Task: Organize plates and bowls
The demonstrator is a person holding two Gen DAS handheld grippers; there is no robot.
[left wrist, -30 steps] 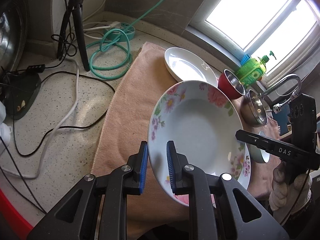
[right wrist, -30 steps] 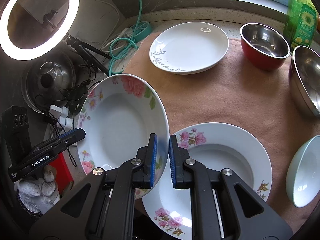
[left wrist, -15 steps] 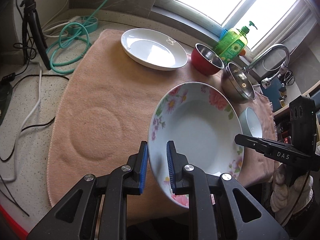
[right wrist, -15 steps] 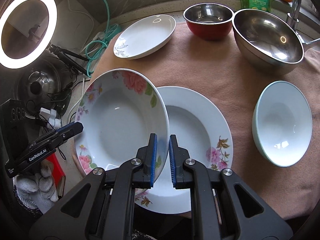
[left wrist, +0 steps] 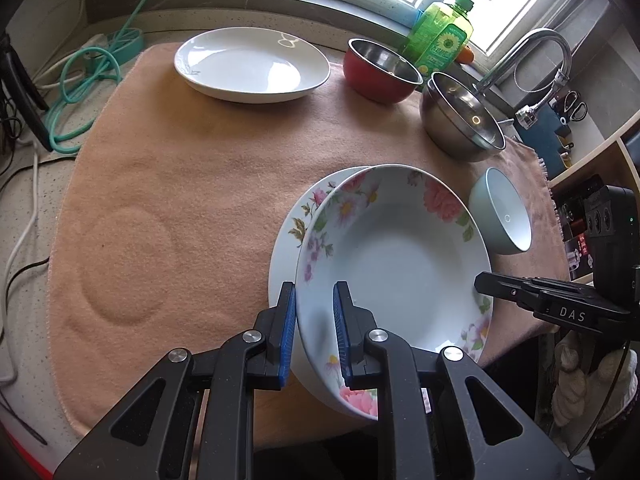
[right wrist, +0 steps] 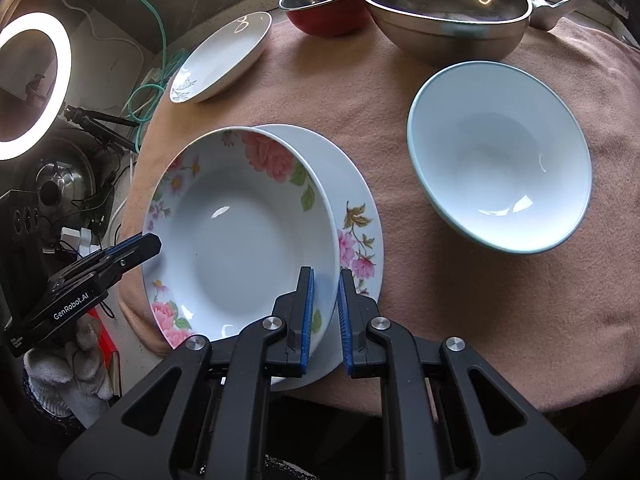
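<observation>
A peach-coloured cloth (left wrist: 192,184) covers the worktop (left wrist: 36,208). Above a flowered plate lying on the cloth (right wrist: 360,216), a deep plate with pink roses (right wrist: 240,232) hangs tilted, gripped at opposite rims: the left hand-held gripper (left wrist: 314,332) and the right hand-held gripper (right wrist: 325,316) are each clamped nearly closed on its edge. Just beside sits a pale blue bowl (right wrist: 500,152); well apart stand a steel bowl (left wrist: 460,116), a red bowl (left wrist: 380,72) and a white plate (left wrist: 252,64).
</observation>
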